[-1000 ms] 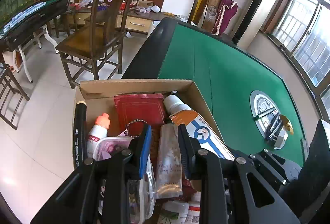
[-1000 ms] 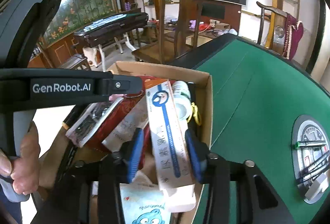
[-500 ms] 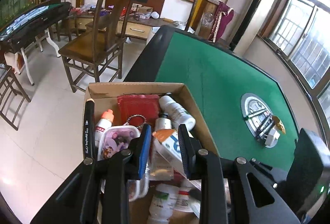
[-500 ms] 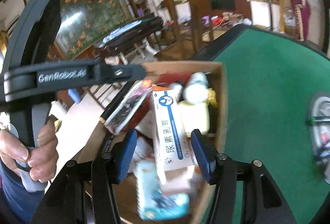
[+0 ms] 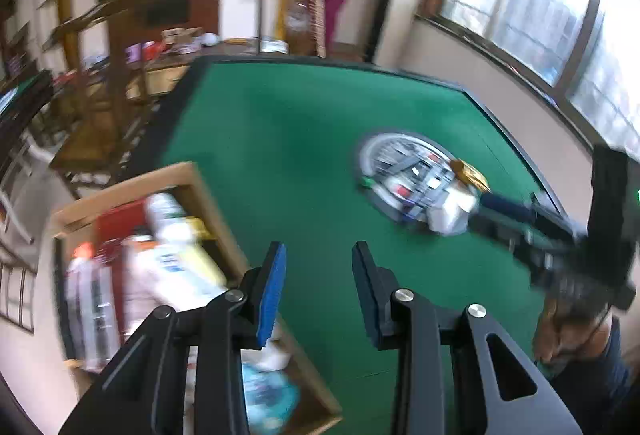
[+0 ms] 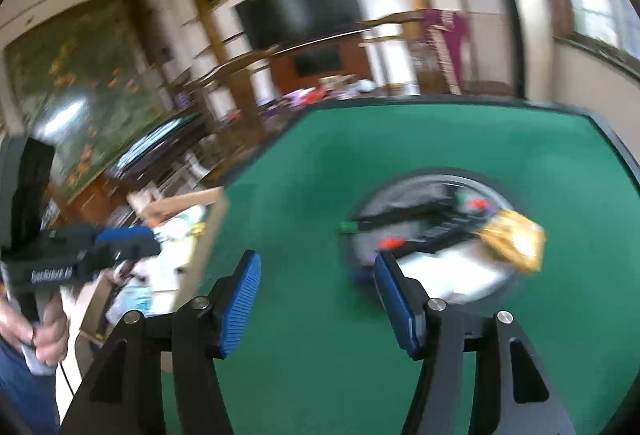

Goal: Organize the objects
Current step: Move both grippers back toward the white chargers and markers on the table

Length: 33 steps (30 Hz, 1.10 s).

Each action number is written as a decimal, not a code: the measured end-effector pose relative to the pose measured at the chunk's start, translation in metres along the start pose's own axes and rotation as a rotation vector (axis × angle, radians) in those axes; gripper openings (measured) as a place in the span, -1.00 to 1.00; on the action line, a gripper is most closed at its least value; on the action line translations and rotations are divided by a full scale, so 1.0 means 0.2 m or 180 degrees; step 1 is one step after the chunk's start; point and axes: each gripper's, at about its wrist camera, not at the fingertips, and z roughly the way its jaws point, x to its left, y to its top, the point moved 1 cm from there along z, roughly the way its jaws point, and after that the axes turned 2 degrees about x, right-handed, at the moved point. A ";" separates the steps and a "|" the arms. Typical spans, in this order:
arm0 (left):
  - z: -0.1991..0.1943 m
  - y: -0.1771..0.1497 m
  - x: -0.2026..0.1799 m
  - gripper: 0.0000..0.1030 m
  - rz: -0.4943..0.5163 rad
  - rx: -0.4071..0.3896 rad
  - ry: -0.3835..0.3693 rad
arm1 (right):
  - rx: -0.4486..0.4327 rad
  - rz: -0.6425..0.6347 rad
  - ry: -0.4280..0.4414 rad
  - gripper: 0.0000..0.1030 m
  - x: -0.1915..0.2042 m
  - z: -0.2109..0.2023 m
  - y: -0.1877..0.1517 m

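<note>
In the left wrist view my left gripper (image 5: pixel 320 267) hangs over the green table (image 5: pixel 280 155), jaws opening, nothing between them. Left of it stands the cardboard box (image 5: pixel 208 211) holding several blurred bottles, tubes and cartons. My right gripper (image 6: pixel 318 287) is also empty and opening, above the felt just short of the round silver disc (image 6: pixel 492 191). On the disc lie dark pens (image 6: pixel 420 213), a gold packet (image 6: pixel 512 239) and a white item (image 6: pixel 452 271). The right gripper (image 5: pixel 492 211) also shows at that disc (image 5: pixel 370 151) in the left wrist view.
A hand (image 6: pixel 44 335) holds the left gripper's handle at the left edge of the right wrist view. Wooden chairs (image 5: pixel 104 107) and a cluttered desk (image 5: pixel 168 51) stand beyond the table's far left. Windows (image 5: pixel 540 15) line the right wall. Both views are motion-blurred.
Both grippers have swung right, from over the box to over the green felt. The right gripper has let go of the white-and-blue carton, which stays in the box. Both jaws stand wider.
</note>
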 end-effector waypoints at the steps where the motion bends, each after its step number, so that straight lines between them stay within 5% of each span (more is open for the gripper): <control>1: 0.03 0.00 -0.05 -0.35 0.0048 0.0018 -0.0014 | -0.0019 0.0115 -0.0035 0.25 -0.08 -0.02 -0.01; 7: 0.25 0.02 -0.32 -0.35 0.0254 0.0209 -0.0180 | -0.0099 0.0715 -0.0029 0.25 -0.42 -0.11 -0.03; 20: 0.56 0.03 -0.66 -0.35 0.0669 0.0387 -0.0206 | -0.0288 0.1247 -0.0080 0.46 -0.64 -0.24 -0.03; 26: 0.66 0.04 -0.76 -0.35 0.0958 0.0352 0.0035 | -0.0294 0.1376 -0.0029 0.46 -0.69 -0.25 -0.03; 33: 0.74 0.02 -0.89 -0.35 0.1687 0.0200 0.0644 | -0.0273 0.1386 -0.0006 0.46 -0.69 -0.25 -0.03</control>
